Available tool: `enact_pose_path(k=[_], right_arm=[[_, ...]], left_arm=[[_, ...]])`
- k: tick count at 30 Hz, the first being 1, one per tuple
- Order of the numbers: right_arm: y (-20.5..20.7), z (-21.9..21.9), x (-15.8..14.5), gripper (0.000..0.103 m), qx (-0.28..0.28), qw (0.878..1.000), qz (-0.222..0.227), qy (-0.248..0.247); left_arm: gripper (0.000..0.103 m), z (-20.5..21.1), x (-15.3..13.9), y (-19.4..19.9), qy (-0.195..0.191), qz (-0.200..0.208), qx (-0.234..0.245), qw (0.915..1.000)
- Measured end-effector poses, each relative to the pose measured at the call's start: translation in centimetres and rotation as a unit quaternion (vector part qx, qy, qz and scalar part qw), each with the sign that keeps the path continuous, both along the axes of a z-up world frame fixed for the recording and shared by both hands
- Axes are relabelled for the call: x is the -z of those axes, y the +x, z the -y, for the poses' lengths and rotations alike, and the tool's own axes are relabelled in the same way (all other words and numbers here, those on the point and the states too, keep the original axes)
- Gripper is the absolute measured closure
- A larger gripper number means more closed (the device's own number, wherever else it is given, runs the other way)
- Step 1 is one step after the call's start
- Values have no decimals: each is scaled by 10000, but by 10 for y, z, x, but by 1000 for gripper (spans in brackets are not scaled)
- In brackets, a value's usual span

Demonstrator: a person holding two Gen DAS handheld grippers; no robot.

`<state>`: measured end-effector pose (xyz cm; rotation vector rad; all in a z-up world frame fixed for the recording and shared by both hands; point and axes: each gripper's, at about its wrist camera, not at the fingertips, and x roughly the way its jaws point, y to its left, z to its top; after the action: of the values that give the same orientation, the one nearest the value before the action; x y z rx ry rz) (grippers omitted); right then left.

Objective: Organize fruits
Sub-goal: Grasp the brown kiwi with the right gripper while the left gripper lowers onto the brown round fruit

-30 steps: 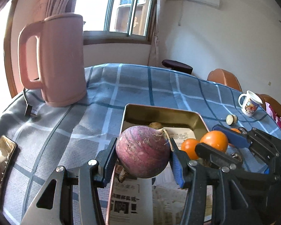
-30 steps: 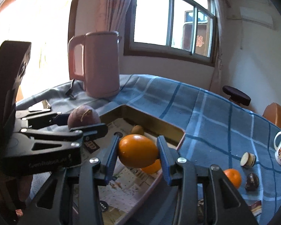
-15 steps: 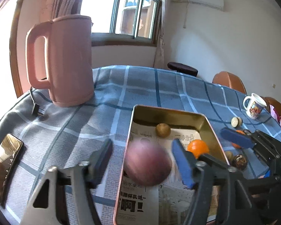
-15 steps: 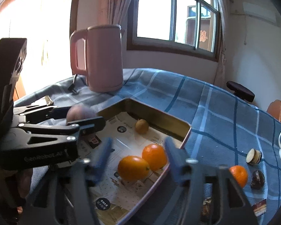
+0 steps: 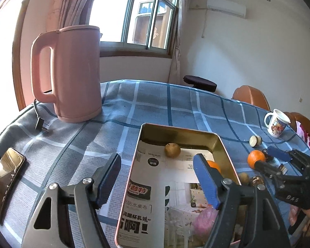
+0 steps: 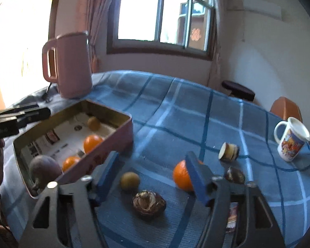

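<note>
A gold metal tray point(image 5: 180, 129) point(image 6: 122, 131) lined with newspaper holds a small brown fruit point(image 5: 172, 150) point(image 6: 93, 123), two oranges point(image 6: 92, 143) point(image 6: 70, 162) and a purple round fruit point(image 6: 44, 168) point(image 5: 204, 220). My left gripper point(image 5: 157, 180) is open and empty above the tray. My right gripper point(image 6: 152, 174) is open and empty over the cloth right of the tray. Between its fingers lie a small brown fruit point(image 6: 129, 181), an orange point(image 6: 180, 175) and a dark cut fruit point(image 6: 148, 203).
A pink kettle point(image 5: 69, 74) point(image 6: 69, 65) stands at the back left with its plug point(image 5: 41, 125). A phone point(image 5: 5, 180) lies at the left edge. A white mug point(image 6: 291, 139), a small jar point(image 6: 229, 149) and a dark fruit point(image 6: 234, 175) sit to the right.
Both grippers opened. The purple fruit and the orange dropped into the tray. The left gripper rose; the right gripper swung right, away from the tray over the cloth.
</note>
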<state>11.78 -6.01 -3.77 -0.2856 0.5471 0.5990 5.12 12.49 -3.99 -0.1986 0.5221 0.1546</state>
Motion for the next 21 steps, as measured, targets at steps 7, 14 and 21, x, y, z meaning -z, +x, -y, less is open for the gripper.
enact_pose_path(k=[7, 14, 21], right_arm=[[-2, -28, 15, 54, -480, 9969, -296, -557], [8, -39, 33, 71, -556, 9903, -733, -1042], [2, -19, 18, 74, -290, 9968, -373, -650]], left_arm=[[29, -2, -2, -3, -35, 48, -43, 10000], [29, 2, -3, -4, -74, 60, 22, 10000], [29, 31, -11, -3, -19, 140, 398, 9991]])
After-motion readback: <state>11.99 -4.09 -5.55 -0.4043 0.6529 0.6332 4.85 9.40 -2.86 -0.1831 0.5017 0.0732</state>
